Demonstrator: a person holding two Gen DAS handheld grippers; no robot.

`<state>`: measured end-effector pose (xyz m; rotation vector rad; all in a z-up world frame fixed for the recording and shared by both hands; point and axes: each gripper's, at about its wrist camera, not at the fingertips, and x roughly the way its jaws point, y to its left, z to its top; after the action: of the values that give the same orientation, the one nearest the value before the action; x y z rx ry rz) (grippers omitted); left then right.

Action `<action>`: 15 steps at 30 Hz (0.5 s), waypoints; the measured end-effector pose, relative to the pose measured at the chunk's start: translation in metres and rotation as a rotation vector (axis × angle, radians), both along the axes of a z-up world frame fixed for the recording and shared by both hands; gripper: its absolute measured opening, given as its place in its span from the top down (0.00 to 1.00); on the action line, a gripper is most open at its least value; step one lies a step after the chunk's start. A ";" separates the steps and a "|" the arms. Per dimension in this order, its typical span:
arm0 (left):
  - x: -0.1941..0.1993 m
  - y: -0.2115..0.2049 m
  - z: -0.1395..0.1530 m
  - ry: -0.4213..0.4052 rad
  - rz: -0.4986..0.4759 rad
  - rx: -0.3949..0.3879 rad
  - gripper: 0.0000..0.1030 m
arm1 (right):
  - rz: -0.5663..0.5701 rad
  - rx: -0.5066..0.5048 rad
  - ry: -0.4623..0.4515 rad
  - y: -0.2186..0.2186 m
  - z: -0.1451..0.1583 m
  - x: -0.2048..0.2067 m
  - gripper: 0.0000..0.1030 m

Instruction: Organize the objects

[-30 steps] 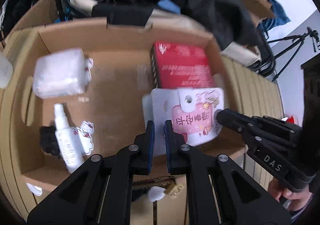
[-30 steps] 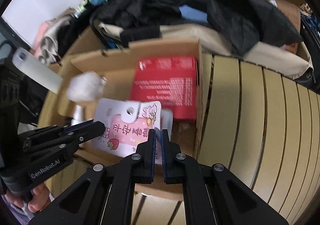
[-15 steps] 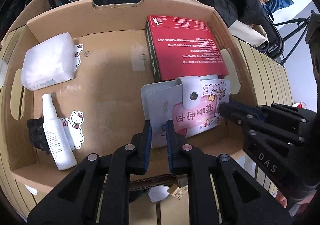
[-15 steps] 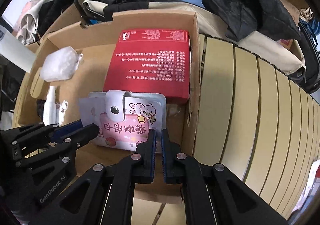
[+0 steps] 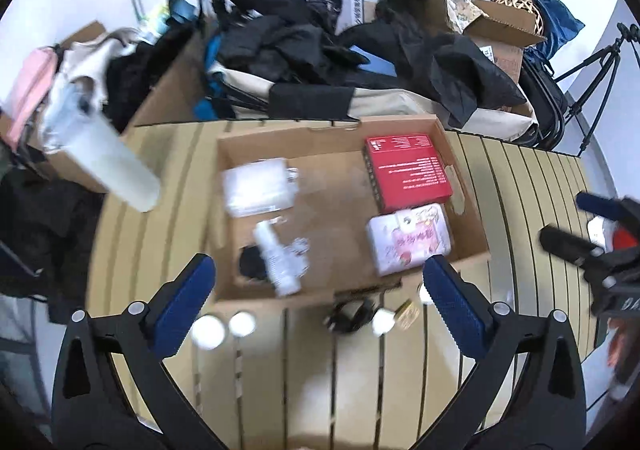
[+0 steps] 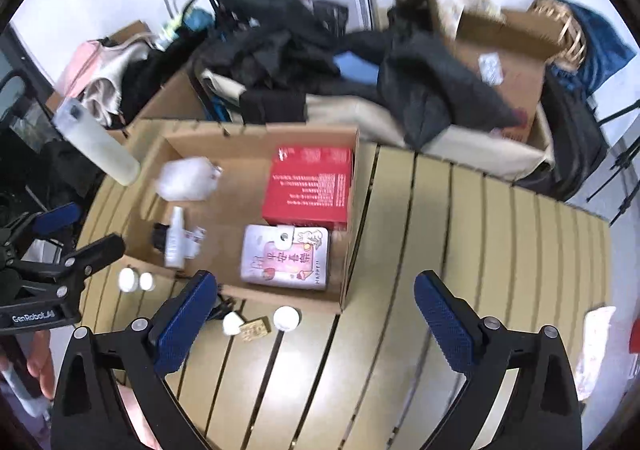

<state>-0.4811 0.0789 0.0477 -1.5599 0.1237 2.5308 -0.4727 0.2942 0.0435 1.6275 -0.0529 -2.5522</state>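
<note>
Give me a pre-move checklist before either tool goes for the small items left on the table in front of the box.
1. Left tool open and holding nothing: ok.
2. Right tool open and holding nothing: ok.
3. Pink notebook lying flat inside the cardboard box, next to the red box: ok.
4. Both tools clear of the box: ok.
5. Two white caps, gold item and white round piece in view outside the box: ok.
6. Identity of the dark object by the box's front wall: cannot tell, blurred.
</note>
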 end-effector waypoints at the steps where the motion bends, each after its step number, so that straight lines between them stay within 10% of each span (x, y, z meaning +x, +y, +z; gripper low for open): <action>1: 0.008 -0.004 0.008 0.005 0.006 -0.008 0.00 | 0.003 0.003 0.009 -0.003 0.007 0.004 0.03; 15: 0.182 -0.035 0.074 0.232 -0.028 -0.031 0.00 | 0.095 -0.084 0.200 -0.030 0.067 0.156 0.02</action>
<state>-0.2994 0.0441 0.1222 -1.2594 0.2123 2.6906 -0.3163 0.2638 0.1103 1.3064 -0.0623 -2.5875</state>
